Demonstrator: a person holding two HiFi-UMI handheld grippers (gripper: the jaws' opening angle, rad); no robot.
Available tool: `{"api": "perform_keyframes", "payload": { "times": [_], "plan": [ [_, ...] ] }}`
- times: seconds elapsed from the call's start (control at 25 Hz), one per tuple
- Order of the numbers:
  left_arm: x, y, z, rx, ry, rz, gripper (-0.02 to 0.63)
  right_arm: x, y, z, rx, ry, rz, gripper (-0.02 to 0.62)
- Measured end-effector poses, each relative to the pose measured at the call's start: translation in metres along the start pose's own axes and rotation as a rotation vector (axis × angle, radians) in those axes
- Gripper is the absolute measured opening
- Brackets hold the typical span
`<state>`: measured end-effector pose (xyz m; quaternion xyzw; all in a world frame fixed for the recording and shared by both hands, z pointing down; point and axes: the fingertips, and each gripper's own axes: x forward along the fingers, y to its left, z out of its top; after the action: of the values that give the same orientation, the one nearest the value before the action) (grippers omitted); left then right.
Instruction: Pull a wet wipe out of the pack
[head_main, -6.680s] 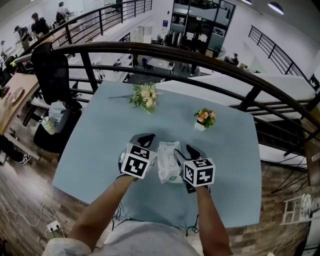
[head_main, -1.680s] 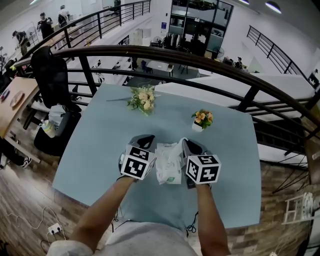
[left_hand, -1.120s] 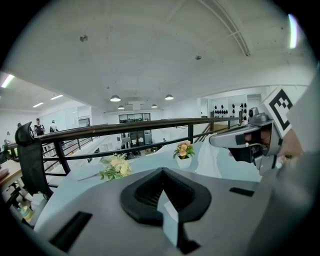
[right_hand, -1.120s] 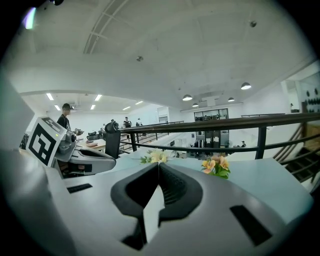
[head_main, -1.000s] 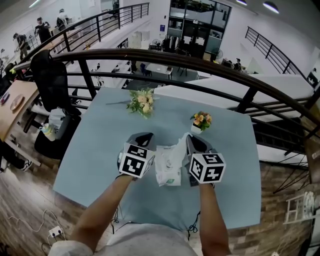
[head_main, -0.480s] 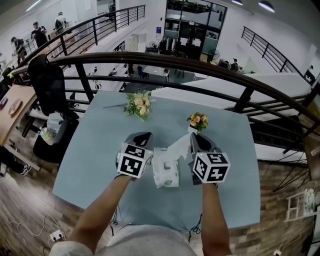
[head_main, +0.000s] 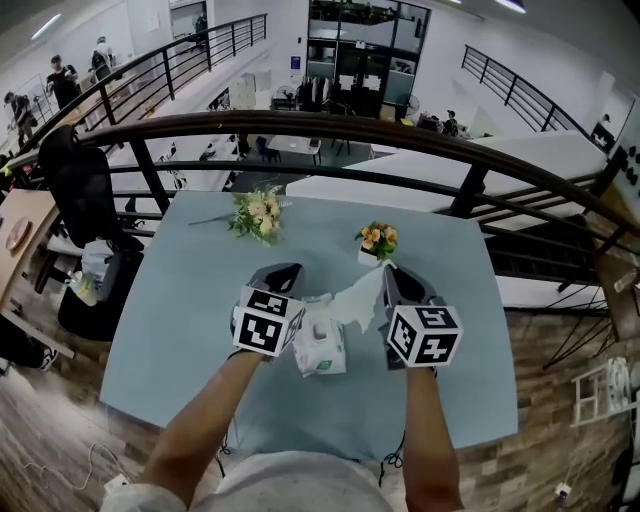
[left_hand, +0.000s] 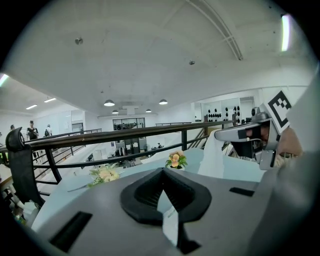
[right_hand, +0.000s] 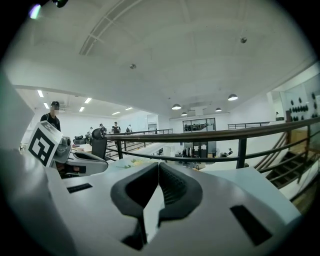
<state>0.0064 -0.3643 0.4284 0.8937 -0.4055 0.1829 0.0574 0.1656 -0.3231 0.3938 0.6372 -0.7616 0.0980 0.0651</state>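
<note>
The jaws of the left gripper (head_main: 283, 275) are closed tight on an edge of the white plastic pack (head_main: 322, 352). The jaws of the right gripper (head_main: 392, 276) pinch the thin white wet wipe (head_main: 358, 297), which stretches from them down to the pack. It is best to pull slowly away while the left one holds firm.

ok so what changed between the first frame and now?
The right tongs have taken hold of the wet wipe and drawn it up and to the right out of the pack; at the start no wipe was out. The left tongs stay clamped on the pack's left edge. The bouquet and flower pot sit unmoved on the table.
</note>
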Motion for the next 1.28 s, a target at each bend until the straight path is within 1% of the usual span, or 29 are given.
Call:
{"api": "perform_keyframes", "payload": {
  "times": [0.36, 0.72, 1.28],
  "plan": [
    [0.013, -0.025, 0.005, 0.018, -0.008, -0.048, -0.008, -0.019, -0.023, -0.007, 0.015, -0.002, -0.054, 0.006],
    [0.019, -0.033, 0.003, 0.010, -0.003, -0.066, -0.008, -0.033, -0.039, -0.015, 0.002, 0.007, -0.109, 0.006],
    [0.020, -0.036, 0.001, 0.009, -0.001, -0.073, -0.008, -0.035, -0.040, -0.021, -0.009, 0.015, -0.112, 0.006]
  ]
}}
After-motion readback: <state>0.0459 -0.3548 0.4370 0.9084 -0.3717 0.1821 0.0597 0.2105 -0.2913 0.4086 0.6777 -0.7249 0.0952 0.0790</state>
